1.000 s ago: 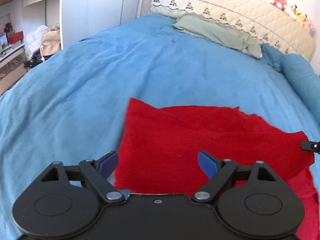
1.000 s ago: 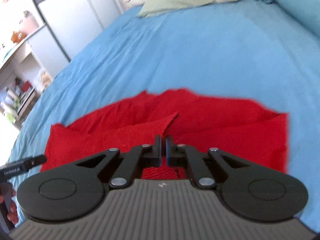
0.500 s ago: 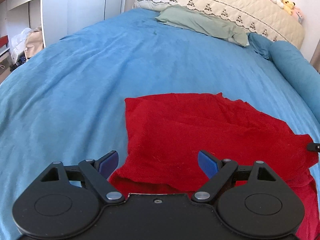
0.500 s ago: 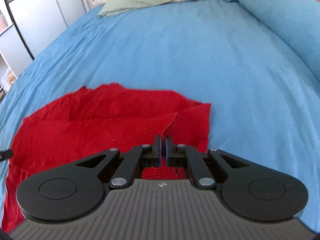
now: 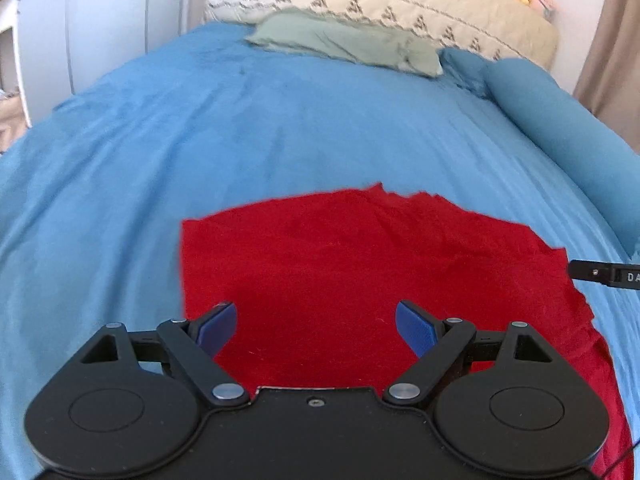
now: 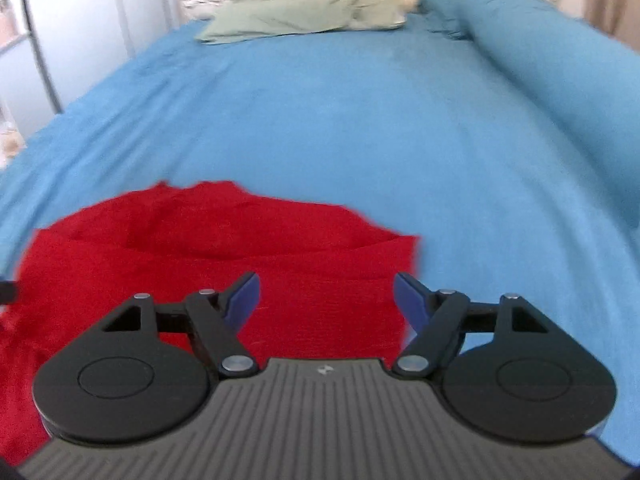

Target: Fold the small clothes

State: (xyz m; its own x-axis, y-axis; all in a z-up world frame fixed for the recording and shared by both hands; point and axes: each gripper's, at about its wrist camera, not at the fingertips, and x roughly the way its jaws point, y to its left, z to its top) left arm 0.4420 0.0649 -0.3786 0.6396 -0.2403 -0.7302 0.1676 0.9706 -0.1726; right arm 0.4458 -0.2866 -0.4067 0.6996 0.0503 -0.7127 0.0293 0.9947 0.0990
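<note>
Only the letters "DA", cut off by the picture's edge, show on the right claw.

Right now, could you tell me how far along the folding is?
Done: the red garment lies doubled on the blue bedspread, one layer over another. In hand: nothing; the right tool is opening off it, the left tool is open. Left: probably more folds.

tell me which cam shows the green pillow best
The left wrist view. The green pillow lies sharp and whole at the head of the blue bedspread, its creases clear. In the right wrist view the green pillow is also whole, but smeared by motion blur, so its edges are soft.
</note>
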